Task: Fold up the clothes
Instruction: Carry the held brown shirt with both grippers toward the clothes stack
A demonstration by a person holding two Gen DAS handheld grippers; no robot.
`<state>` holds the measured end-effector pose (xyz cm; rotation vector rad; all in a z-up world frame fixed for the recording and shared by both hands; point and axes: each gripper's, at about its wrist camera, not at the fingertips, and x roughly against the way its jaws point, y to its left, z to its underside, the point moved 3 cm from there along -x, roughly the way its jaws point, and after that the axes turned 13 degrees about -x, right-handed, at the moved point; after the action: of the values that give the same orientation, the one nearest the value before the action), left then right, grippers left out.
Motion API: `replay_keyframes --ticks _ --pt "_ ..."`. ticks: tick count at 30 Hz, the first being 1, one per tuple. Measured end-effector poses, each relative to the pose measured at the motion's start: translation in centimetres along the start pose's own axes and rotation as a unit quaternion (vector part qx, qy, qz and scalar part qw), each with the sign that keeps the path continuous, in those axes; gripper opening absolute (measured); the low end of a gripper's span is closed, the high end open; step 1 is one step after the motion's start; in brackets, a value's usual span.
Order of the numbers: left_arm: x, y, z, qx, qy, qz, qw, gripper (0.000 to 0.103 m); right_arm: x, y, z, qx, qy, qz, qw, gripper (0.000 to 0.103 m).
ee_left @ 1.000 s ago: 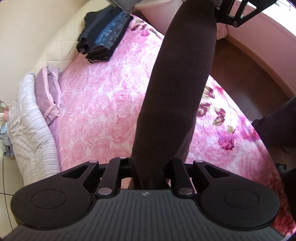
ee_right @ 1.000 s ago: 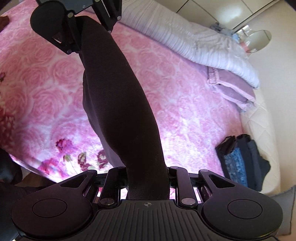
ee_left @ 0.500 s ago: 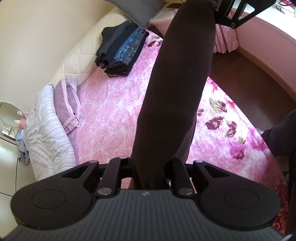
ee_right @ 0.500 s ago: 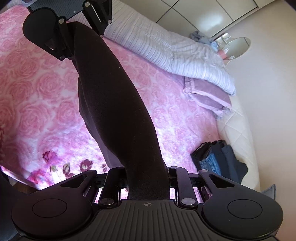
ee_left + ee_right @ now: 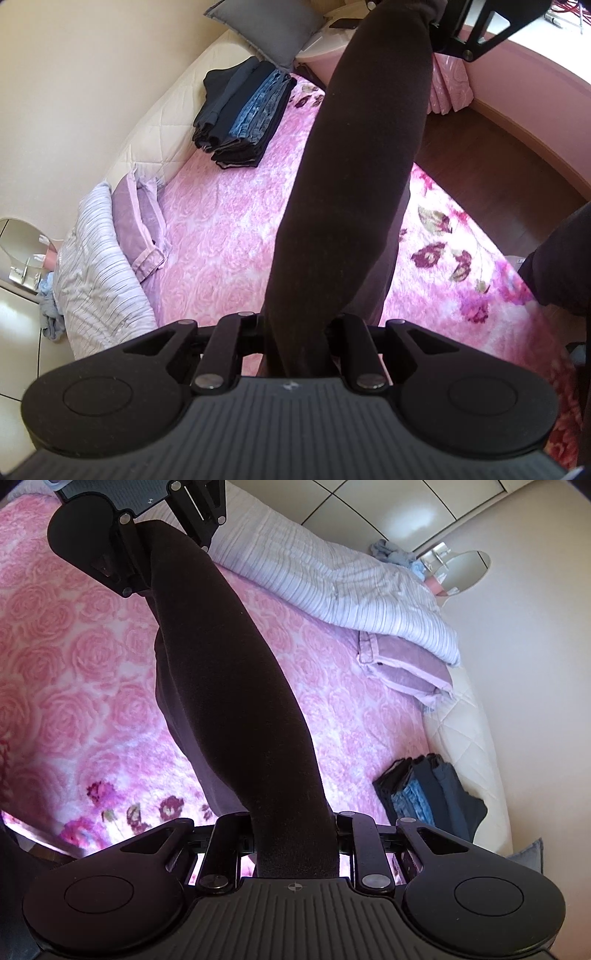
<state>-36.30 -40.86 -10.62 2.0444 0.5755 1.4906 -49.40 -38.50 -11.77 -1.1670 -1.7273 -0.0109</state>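
A bed fills most of both views, covered by a plush pink blanket [image 5: 229, 236] embossed with roses, with darker magenta flowers and leaves along its near edge. At one side lie a striped white duvet [image 5: 332, 579] and a folded lilac pillowcase [image 5: 402, 668]; a cream quilted mattress edge [image 5: 162, 125] runs along the pale wall, and a grey cushion [image 5: 269, 29] sits at the far end. A stack of folded clothes [image 5: 243, 118], dark pieces and blue denim, rests near that edge. Dark wood floor [image 5: 498, 173] shows beyond the bed, and a round mirror [image 5: 461, 568] by the wall. A dark, soft garment [image 5: 354, 192] is stretched like a band in the air above the blanket, between the two tools. The left gripper [image 5: 295, 332] is pinched narrowly on one end, the right gripper [image 5: 295, 834] on the other; both tilt downward toward the bed, facing each other, each visible at the top of the other's view.
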Motion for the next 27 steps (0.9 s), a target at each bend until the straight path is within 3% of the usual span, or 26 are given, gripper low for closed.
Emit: replay_keyframes --ticks 8,21,27 --pt "-2.5 0.2 -5.4 -0.011 0.002 0.011 0.9999 0.014 -0.9 -3.9 3.9 -0.01 0.007 -0.011 1.0 0.021" --pt "-9.9 4.7 -20.8 -0.006 0.024 0.014 0.9996 0.014 -3.7 -19.5 12.2 -0.007 0.004 -0.033 0.999 0.021" --pt "-12.7 6.2 -25.2 0.012 0.035 0.017 0.9992 0.014 -4.9 -24.6 14.7 0.001 0.002 -0.045 0.999 0.021"
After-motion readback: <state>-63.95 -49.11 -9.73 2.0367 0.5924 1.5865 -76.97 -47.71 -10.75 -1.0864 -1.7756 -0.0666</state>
